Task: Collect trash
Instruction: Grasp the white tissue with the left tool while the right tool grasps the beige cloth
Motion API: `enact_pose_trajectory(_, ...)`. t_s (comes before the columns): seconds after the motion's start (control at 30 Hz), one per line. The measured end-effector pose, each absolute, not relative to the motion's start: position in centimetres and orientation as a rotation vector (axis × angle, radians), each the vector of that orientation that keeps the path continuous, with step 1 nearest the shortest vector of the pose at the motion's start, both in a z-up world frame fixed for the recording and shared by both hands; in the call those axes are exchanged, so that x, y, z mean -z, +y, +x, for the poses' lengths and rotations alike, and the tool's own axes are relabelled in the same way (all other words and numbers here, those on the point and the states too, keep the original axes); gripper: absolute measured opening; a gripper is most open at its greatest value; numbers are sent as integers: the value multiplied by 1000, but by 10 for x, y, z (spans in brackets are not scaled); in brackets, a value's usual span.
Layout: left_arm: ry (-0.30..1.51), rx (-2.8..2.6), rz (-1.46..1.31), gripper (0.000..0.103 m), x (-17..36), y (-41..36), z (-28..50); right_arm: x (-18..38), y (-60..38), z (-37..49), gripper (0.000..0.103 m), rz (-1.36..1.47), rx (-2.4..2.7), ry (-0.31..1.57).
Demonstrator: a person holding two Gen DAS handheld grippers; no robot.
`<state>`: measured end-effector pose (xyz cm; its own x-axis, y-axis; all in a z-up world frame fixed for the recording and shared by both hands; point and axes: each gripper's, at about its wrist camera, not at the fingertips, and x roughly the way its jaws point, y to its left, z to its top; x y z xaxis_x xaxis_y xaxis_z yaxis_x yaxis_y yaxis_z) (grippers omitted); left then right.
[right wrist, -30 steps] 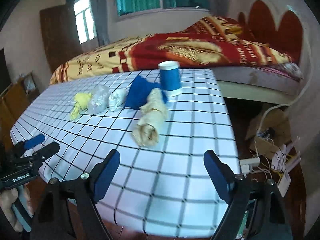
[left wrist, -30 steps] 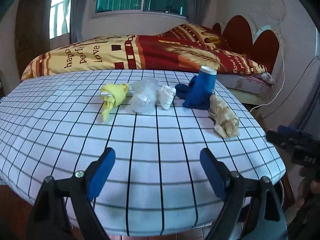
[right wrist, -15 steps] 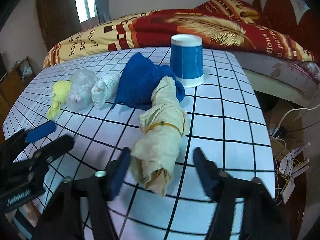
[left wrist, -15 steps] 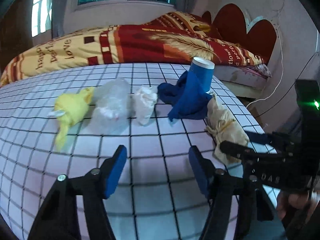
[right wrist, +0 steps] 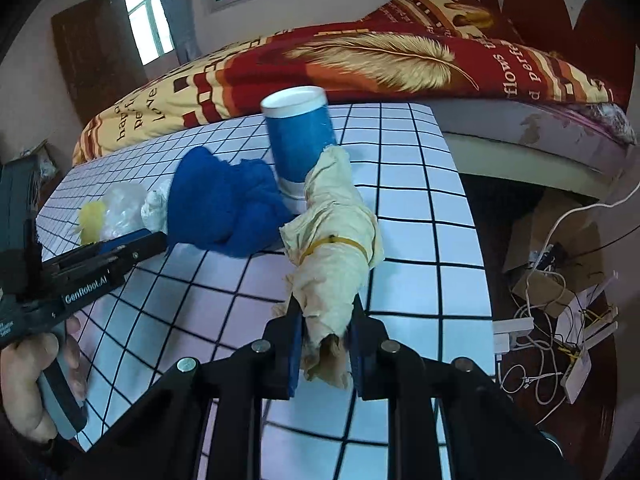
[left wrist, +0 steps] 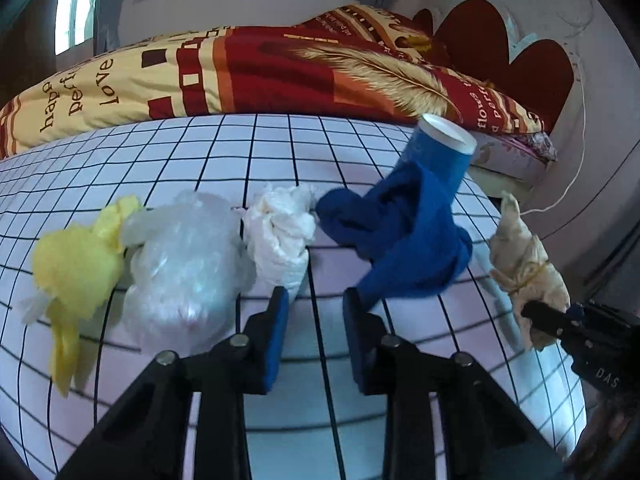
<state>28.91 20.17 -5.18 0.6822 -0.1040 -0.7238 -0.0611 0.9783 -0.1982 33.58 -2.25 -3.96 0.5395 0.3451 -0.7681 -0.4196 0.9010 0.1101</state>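
A row of trash lies on the checked table (left wrist: 280, 148): a yellow wad (left wrist: 76, 268), a clear plastic bag (left wrist: 180, 268), a white paper wad (left wrist: 280, 236), a blue cloth (left wrist: 404, 240) and a beige bundle (right wrist: 332, 248) tied with a rubber band. Behind the cloth stands an upturned blue cup (right wrist: 300, 140). My right gripper (right wrist: 326, 336) is closing, its pads pressing on the near end of the beige bundle. My left gripper (left wrist: 316, 312) is closing too, over bare table between the white wad's tip and the blue cloth, with nothing pinched.
A bed with a red and yellow quilt (left wrist: 248, 72) runs behind the table. To the right of the table, cables and cardboard boxes (right wrist: 552, 304) clutter the floor. A hand (right wrist: 24, 364) holds the left gripper's handle at the table's near left edge.
Both grippers moved forward and down to the row of trash while their jaws narrowed. The right jaws closed around the beige bundle's end. The left came up between white wad and blue cloth.
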Motion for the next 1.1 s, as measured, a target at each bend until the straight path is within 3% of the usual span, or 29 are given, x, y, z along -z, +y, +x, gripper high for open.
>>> enact_pose_trajectory(0.63, 830, -72, -206, 30, 53, 214, 325, 48, -32, 347, 21, -61, -470, 914)
enact_pose_trajectory(0.67, 815, -82, -201, 32, 50, 214, 324, 48, -31, 346, 21, -64, -469, 913)
enact_pose_trajectory(0.73, 801, -101, -180, 62, 47, 215, 325, 47, -31, 345, 21, -67, -470, 911)
enact_pose_trajectory(0.87, 820, -100, -165, 65, 53, 219, 337, 48, -32, 345, 21, -70, -470, 913)
enact_pose_trajectory(0.9, 826, -98, -156, 59, 55, 218, 339, 48, -32, 345, 21, -70, -469, 914)
enact_pose_trajectory(1.0, 850, -57, -130, 15, 59, 214, 341, 48, -33, 345, 21, -66, -469, 915)
enact_pose_trajectory(1.1, 826, -48, -125, 15, 54, 211, 329, 48, -33, 344, 21, -73, -468, 913)
